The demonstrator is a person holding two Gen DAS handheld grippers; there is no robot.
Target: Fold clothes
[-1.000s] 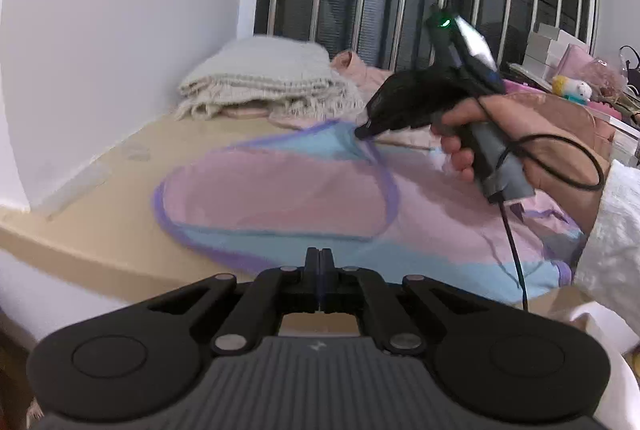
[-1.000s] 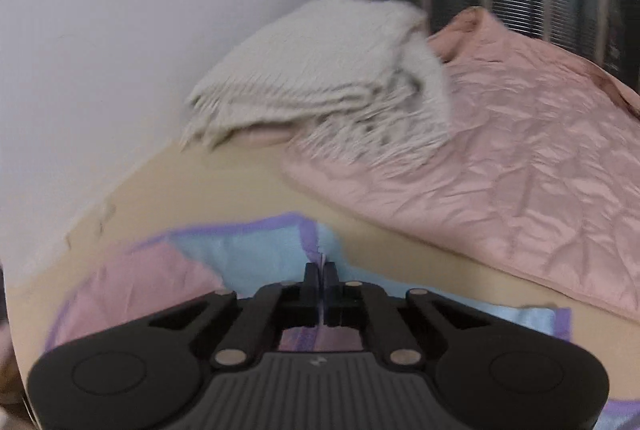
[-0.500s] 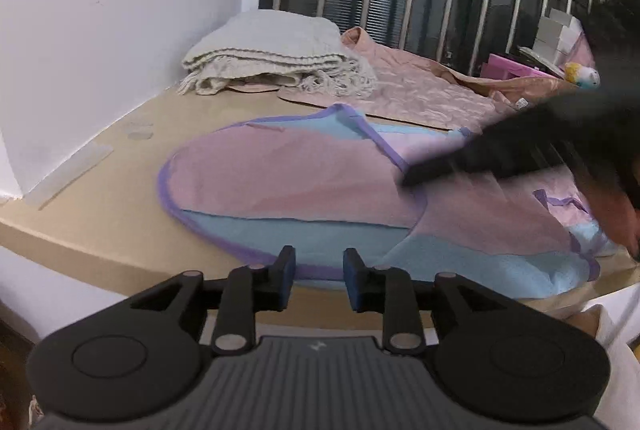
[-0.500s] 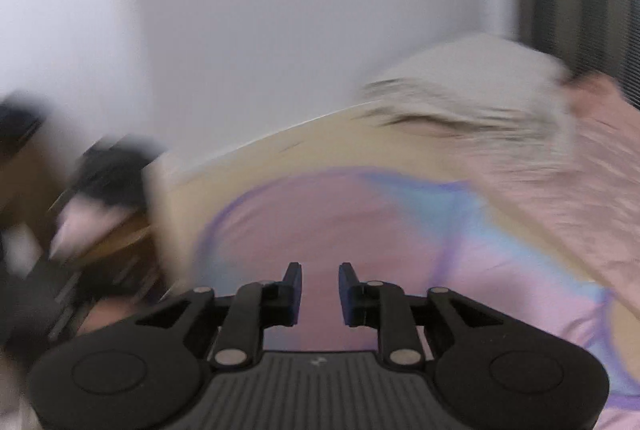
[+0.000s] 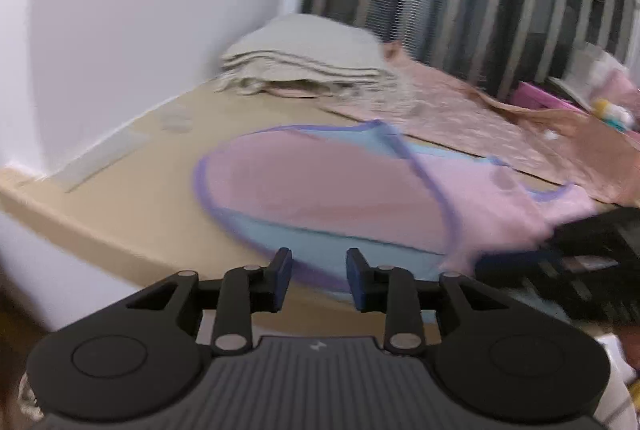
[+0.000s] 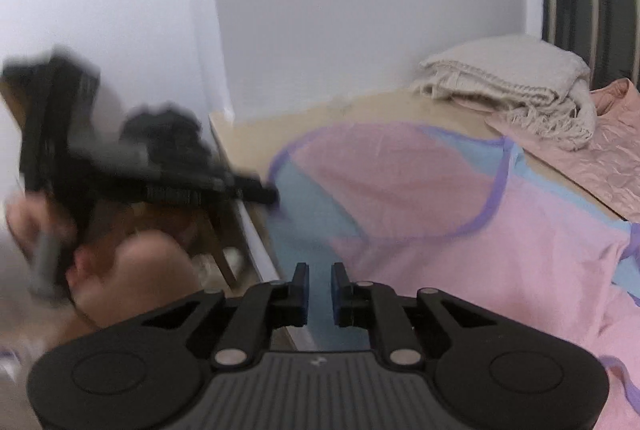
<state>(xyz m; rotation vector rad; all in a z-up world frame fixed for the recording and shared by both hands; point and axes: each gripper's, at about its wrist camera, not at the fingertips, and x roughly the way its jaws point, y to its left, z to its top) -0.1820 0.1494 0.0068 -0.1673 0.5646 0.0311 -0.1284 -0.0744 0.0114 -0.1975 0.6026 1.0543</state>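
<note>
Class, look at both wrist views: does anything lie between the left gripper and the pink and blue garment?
Nothing visible does. The left gripper, its jaws opening and empty, faces the near hem of the garment directly.

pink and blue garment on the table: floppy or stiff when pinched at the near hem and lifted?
Probably floppy: the pink and blue garment lies flat on the table in thin layers, so it should drape and trail. Likely light for its spread. It may slide on the smooth tabletop when pushed, bunching rather than moving as one sheet.
</note>
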